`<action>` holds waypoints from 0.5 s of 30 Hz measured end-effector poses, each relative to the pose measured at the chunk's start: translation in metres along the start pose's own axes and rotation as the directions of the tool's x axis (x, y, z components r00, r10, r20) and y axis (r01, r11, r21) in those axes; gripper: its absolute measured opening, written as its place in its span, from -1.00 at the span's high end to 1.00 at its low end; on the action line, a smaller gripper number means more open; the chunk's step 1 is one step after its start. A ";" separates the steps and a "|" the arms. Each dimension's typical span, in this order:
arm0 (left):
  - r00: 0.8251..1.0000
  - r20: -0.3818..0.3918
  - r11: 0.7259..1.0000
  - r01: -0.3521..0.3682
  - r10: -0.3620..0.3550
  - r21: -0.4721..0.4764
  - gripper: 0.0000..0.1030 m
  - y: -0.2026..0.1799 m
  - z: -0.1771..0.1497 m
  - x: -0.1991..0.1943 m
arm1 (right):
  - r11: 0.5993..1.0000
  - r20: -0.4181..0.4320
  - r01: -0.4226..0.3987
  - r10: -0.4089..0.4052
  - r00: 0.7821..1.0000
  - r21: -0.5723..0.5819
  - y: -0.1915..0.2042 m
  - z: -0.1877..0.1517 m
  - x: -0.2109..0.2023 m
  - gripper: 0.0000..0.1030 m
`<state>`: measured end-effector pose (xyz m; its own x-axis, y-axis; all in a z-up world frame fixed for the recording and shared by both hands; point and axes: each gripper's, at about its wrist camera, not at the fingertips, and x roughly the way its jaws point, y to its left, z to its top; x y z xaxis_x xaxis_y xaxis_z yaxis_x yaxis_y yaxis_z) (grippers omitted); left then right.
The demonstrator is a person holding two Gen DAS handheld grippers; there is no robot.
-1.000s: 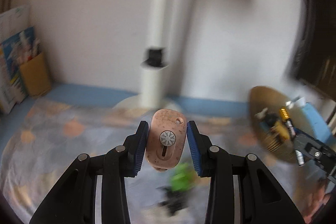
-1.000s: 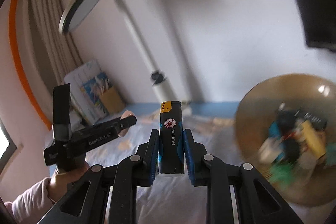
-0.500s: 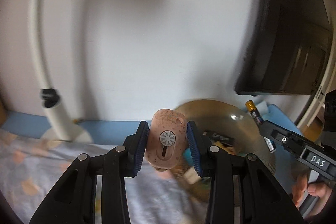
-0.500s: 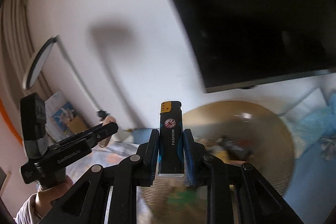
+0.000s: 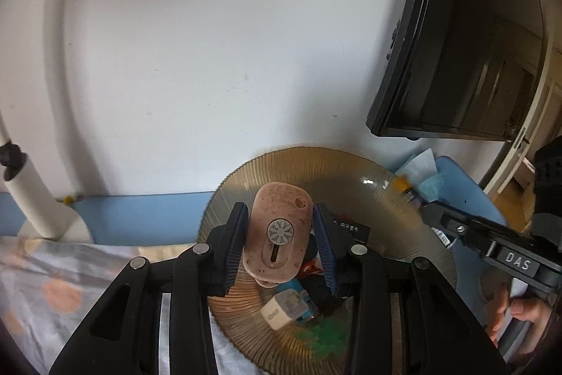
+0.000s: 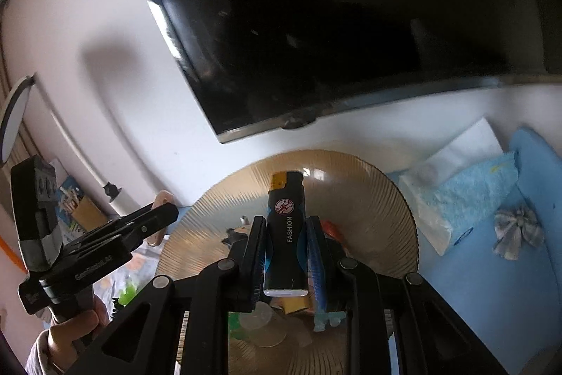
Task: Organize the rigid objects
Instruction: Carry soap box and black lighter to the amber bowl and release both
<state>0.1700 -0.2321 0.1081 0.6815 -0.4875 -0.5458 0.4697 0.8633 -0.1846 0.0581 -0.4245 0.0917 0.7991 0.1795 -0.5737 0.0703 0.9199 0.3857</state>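
My left gripper [image 5: 278,214] is shut on a pink speckled oval case [image 5: 277,255] with a grey flower button, held above a ribbed amber glass plate [image 5: 351,171]. My right gripper [image 6: 286,222] is shut on a black lighter [image 6: 286,195] with a yellow top, upright over the same plate [image 6: 368,199]. The plate holds several small items, among them a white charger plug [image 5: 282,308] and something green [image 5: 330,336]. Each gripper shows in the other's view: the right one [image 5: 426,209] at the plate's right, the left one [image 6: 165,209] at its left, each in a hand.
A black TV [image 6: 316,23] hangs on the white wall above the plate. A tissue pack [image 6: 463,199] and a grey scrunchie [image 6: 516,231] lie on the blue surface to the right. A white lamp base [image 5: 42,209] stands left, by a patterned cloth [image 5: 52,290].
Both grippers swung right, away from the lamp and the patterned cloth, until the amber plate came under them. Each kept its grip on its object.
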 end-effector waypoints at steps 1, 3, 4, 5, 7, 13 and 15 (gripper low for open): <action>1.000 -0.006 1.000 0.016 -0.016 0.002 0.17 -0.001 0.000 0.001 | 1.000 -0.006 -0.011 0.011 1.000 0.008 -0.001 0.000 0.002 0.56; 0.999 -0.025 0.999 0.035 -0.034 0.004 -0.46 -0.002 -0.002 0.003 | 0.999 -0.024 -0.033 0.034 0.999 0.029 -0.004 -0.001 0.007 0.28; 0.998 -0.043 0.999 0.044 -0.044 0.003 -1.00 -0.001 -0.003 0.005 | 0.999 -0.036 -0.031 0.033 0.999 0.040 -0.005 -0.002 0.010 -0.28; 0.994 -0.086 0.998 0.059 -0.060 -0.007 -0.99 0.000 -0.004 0.009 | 0.999 -0.040 -0.026 0.028 0.999 0.047 -0.006 -0.002 0.012 -0.74; 0.989 -0.136 0.998 0.056 -0.056 -0.008 -0.99 0.001 -0.007 0.014 | 0.997 -0.025 -0.042 0.043 0.999 0.068 -0.009 -0.004 0.010 -1.00; 0.992 -0.124 1.000 0.001 0.003 0.030 -0.99 0.004 -0.013 0.002 | 0.986 -0.039 -0.045 0.052 0.998 0.162 -0.013 -0.002 0.011 -1.00; 0.993 -0.120 1.000 -0.011 0.015 0.028 -0.99 0.008 -0.013 -0.003 | 0.985 -0.034 -0.038 0.044 0.998 0.171 -0.010 -0.002 0.009 -1.00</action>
<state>0.1647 -0.2217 0.0981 0.6163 -0.4557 -0.6423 0.4775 0.8648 -0.1554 0.0634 -0.4320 0.0815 0.7810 0.2315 -0.5801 0.1409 0.8396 0.5246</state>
